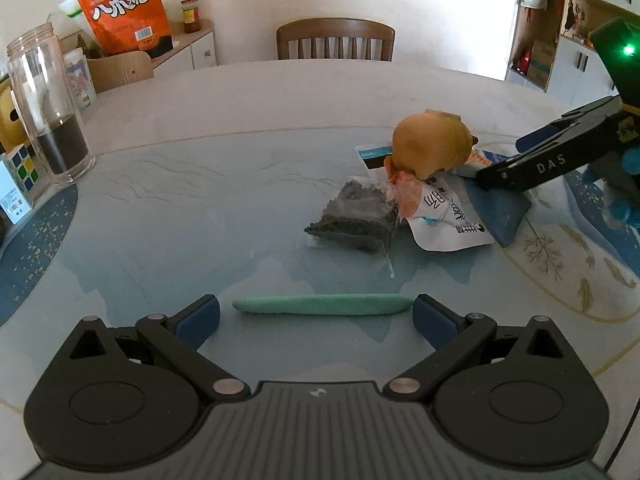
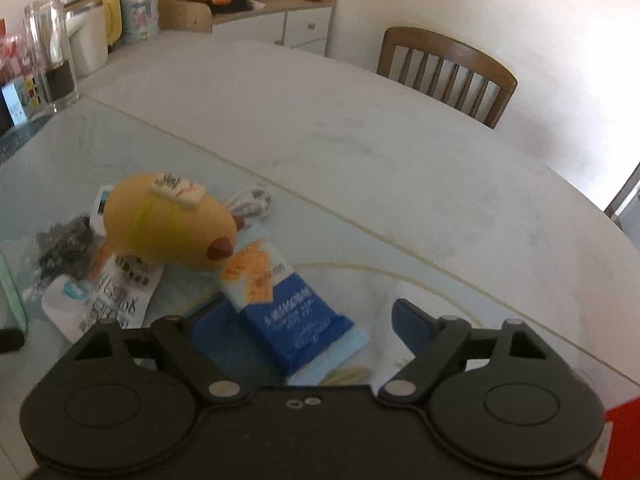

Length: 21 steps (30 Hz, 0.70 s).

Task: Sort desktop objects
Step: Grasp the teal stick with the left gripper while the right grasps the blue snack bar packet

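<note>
A slim green pen (image 1: pixel 324 305) lies crosswise on the table between the blue pads of my left gripper (image 1: pixel 316 318), which is open and not pressing on it. My right gripper (image 2: pixel 308 314) is open and low over a blue cracker packet (image 2: pixel 296 320), which lies between its fingers; the right pad is clear of it. One of that gripper's black fingers (image 1: pixel 532 168) shows in the left wrist view. A yellow-orange plush toy (image 2: pixel 168 228) rests on a white printed packet (image 2: pixel 104 300), beside a clear bag of dark bits (image 1: pixel 356 216).
A coiled white cable (image 2: pixel 252 200) lies behind the toy. At the table's left stand a glass jar (image 1: pixel 48 108) holding dark liquid and a cube puzzle box (image 1: pixel 18 176). An orange snack bag (image 1: pixel 124 8) stands further back, and a wooden chair (image 1: pixel 335 40) at the far edge.
</note>
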Available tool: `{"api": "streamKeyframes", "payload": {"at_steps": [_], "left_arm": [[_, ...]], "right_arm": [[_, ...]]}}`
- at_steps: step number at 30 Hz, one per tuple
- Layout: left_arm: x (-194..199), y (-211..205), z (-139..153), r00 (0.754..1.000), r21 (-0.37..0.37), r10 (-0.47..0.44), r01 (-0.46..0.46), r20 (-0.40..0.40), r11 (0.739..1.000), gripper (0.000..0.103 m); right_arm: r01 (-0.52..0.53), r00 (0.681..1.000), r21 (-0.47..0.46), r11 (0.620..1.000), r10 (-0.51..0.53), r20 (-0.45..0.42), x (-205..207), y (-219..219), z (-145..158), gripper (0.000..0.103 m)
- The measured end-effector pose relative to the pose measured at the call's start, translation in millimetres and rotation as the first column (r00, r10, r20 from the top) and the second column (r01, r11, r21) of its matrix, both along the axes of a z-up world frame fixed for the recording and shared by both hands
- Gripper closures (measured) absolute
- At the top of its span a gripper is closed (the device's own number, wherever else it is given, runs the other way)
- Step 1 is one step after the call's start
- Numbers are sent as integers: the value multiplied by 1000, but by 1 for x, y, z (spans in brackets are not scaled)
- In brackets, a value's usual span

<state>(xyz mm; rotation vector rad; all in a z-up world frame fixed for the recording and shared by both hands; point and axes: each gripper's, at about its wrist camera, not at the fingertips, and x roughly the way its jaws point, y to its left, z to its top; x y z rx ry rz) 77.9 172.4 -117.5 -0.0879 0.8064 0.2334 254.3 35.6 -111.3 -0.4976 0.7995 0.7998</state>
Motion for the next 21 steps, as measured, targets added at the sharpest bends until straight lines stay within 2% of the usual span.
{"api": "streamKeyframes", "payload": {"at_steps": [4,7,11,21], "left_arm": [[4,0,0,1000,3,6,-6,5,1000,0],[7,0,-1,1000,5,-13,13,9,1000,0],[9,0,-1,1000,3,-4,4,2,1000,0],[10,-3,1,1000,7,11,-11,10,1000,3]], "right_arm": [[-15,1000,22,1000,16,-19,2,-1,0,21],[-28,998,42,999,30,-46,3,-4,1,29],[-38,997,46,998,41,-58,4,-6,1,33],[1,998,41,999,1,-59,-2,-10,3,45]]}}
